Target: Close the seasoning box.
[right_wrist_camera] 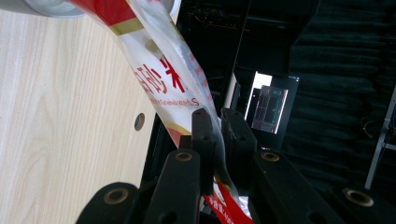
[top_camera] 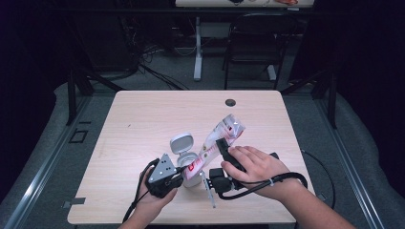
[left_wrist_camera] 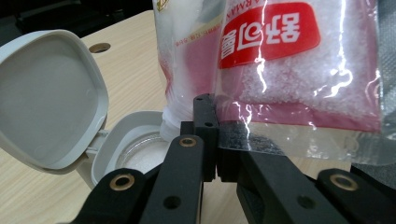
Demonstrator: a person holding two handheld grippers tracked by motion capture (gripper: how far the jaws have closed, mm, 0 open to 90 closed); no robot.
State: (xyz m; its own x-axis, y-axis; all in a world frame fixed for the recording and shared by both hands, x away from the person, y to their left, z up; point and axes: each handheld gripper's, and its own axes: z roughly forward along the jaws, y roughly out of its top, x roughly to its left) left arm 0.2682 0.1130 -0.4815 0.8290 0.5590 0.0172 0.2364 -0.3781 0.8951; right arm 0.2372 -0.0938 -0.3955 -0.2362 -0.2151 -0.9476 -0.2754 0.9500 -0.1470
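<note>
The plastic bag [top_camera: 212, 145] of white grains is hanging tilted above the open jar [top_camera: 191, 175] near the front edge of the table [top_camera: 143, 119], its lower end sitting at the jar's mouth and its upper end raised toward the far right. It is looking soft and limp, with a slippery film, and the loose grains inside are probably shifting their weight downward, so I judge it is best taken at the flat sealed edges, where the film is doubled and nothing is rolling under the pads. The left gripper [left_wrist_camera: 211, 135] is pinching the clear lower margin of the bag, jaws pressed together on it, just over the jar, whose hinged grey lid [left_wrist_camera: 46, 98] is standing open (some white grains are already lying inside). The right gripper [right_wrist_camera: 215, 135] is clamping the printed film higher up, the hand [top_camera: 253, 167] reaching over it and lifting that end.
</note>
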